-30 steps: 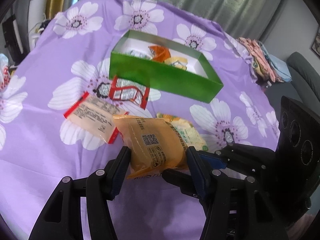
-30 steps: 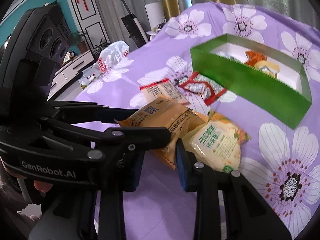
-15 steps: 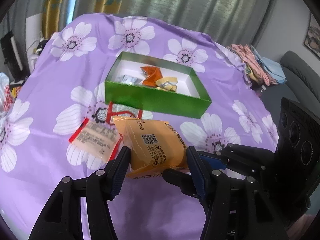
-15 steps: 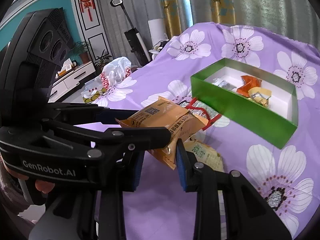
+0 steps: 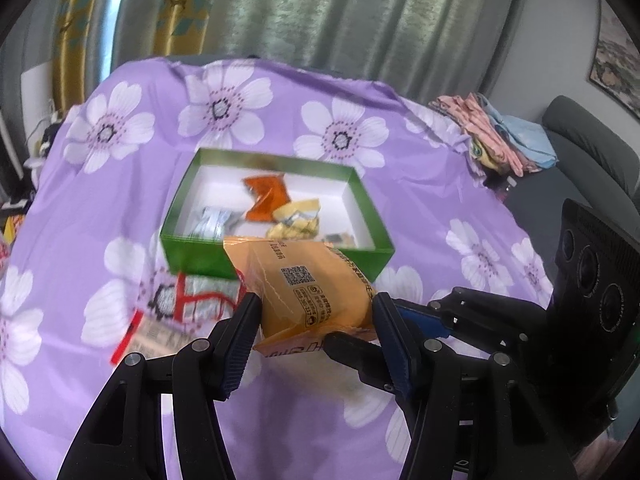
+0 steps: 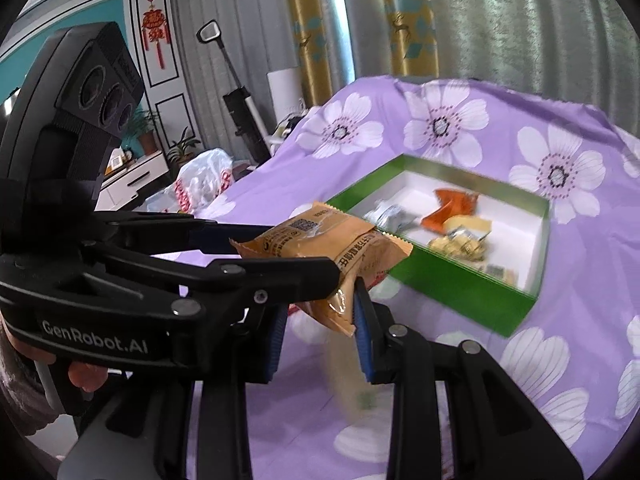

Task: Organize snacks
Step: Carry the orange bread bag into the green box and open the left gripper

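Left claw (image 5: 314, 318): jaws partly apart, pads pressed on both sides of an orange snack packet (image 5: 308, 284), held up off the cloth. Right claw (image 6: 320, 316): jaws narrower, closed on a lower corner of the same packet (image 6: 324, 240), crossing under the left claw's fingers.

Orange snack packet: puffy plastic pillow pack, crimped ends, printed code square and dark lettering on the upper face. Position: in the air just in front of the green box (image 5: 192, 254), overlapping the box's near wall in the left wrist view.

Items, left to right:
- Red-edged wrapper (image 5: 148, 334), flat on the cloth, blurred.
- Red and silver wrapper (image 5: 200, 294), flat, just before the box's near wall, partly hidden by the left claw's finger.
- Green box: open top, white inside, holding a silver wrapper (image 5: 212, 222), an orange wrapper (image 5: 266, 198) and yellow wrappers (image 5: 296, 226).
- Folded clothes (image 5: 492, 138), piled at the cloth's far right edge.

Surface: purple cloth (image 5: 420, 184) with white flowers. Between packet and box interior: only the near green wall.
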### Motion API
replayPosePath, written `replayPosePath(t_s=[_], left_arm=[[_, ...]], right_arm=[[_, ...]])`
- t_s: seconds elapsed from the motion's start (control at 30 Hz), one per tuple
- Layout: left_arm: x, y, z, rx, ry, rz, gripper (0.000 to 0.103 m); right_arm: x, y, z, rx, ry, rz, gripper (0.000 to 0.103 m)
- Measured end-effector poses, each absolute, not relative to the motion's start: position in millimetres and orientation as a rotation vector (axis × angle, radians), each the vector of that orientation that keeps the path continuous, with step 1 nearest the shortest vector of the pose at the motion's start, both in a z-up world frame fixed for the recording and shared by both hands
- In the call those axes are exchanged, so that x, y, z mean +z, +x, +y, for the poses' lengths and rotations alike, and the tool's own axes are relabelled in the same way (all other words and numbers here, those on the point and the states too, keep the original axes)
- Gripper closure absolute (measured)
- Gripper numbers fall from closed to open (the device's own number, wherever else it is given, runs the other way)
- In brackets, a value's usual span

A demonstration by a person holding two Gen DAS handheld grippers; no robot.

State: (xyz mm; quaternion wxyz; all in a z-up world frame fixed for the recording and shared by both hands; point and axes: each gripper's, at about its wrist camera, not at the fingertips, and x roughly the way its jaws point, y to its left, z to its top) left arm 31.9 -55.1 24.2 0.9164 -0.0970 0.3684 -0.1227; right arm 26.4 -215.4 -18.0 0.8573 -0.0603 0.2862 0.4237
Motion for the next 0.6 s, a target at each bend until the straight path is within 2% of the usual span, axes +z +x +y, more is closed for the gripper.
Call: replayPosePath(t_s=[0.6], left_arm=[[46.0,116.7,-62.1,-0.298,-0.184,0.743,0.045]], right_arm=[[3.9,108.6,-218.7,0.825,-0.108,0.544,0.072]])
